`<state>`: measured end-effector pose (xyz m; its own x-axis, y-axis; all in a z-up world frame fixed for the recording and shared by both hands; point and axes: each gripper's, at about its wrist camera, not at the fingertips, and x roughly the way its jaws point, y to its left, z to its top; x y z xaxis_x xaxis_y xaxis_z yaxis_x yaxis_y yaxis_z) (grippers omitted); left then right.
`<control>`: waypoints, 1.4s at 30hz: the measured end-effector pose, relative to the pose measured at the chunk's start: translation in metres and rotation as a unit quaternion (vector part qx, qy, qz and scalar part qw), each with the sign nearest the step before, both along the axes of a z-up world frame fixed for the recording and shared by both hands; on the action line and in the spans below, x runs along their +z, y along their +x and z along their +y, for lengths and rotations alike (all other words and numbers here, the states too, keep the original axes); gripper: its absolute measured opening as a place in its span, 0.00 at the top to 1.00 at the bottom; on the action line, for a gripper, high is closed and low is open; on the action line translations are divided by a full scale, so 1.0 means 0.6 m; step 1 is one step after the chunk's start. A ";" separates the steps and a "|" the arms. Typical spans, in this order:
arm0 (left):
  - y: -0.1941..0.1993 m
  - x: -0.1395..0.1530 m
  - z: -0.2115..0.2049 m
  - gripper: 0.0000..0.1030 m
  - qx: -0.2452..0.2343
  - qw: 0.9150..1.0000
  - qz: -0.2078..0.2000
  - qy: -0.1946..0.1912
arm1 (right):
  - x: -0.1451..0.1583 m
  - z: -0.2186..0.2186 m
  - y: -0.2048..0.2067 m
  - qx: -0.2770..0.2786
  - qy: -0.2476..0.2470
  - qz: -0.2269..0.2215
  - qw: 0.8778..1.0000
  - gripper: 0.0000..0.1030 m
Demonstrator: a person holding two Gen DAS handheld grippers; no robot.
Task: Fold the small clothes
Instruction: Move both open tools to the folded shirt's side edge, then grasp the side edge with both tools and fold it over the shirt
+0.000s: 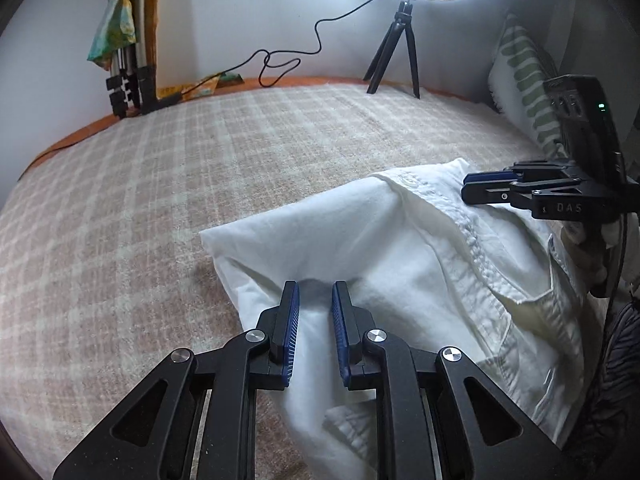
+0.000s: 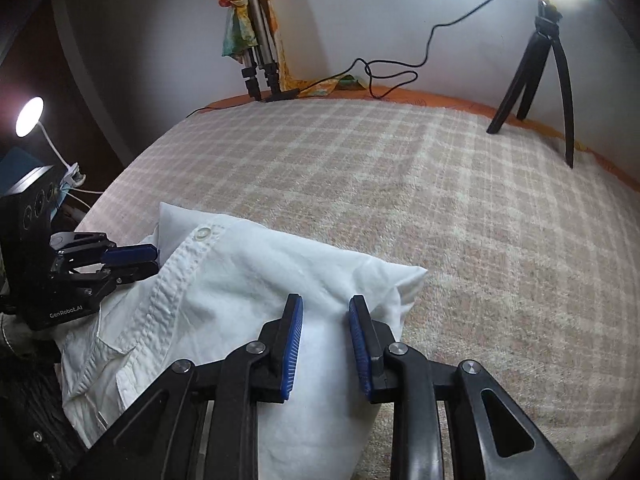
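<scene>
The bed (image 1: pixel 168 208), covered by a pink-and-cream checked blanket, carries everything. A ring light on a small tripod (image 1: pixel 394 52) stands at its far edge, a green-patterned pillow (image 1: pixel 524 80) leans at the far right corner, and a second folded tripod with a bright cloth (image 1: pixel 120 40) sits at the far left corner.

The white shirt (image 1: pixel 420 264) lies bunched near the bed's near edge, toward the right side in the left wrist view. Its button placket (image 2: pixel 176 280) and one button (image 2: pixel 201 234) face up, and a pocket flap shows lower down.

The left hand-held gripper (image 1: pixel 316 292) has its jaws parted, with a ridge of white cloth rising between the blue pads; they look close to the fabric but not clenched on it. The right hand-held gripper (image 2: pixel 325 304) stands the same way at the opposite side of the shirt, released, straddling a raised fold by a pointed corner (image 2: pixel 416 274).

The step in hand seems to be taking hold of both sides to lift and spread the garment. To do it well, each gripper should close on a single layer near an outer seam, not on the thick gathered ridge, so the shirt opens flat when drawn apart. Both should pinch together and pull evenly, keeping the placket centred; an uneven tug would probably twist the cloth and leave creases.
</scene>
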<state>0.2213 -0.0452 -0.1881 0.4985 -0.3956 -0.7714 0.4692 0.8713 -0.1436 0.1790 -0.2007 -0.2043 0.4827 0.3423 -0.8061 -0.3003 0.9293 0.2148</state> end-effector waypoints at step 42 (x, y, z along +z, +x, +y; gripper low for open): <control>-0.053 -0.010 0.116 0.45 0.112 0.940 0.199 -0.254 | -0.032 -0.088 -0.023 -0.003 0.195 0.134 0.972 0.46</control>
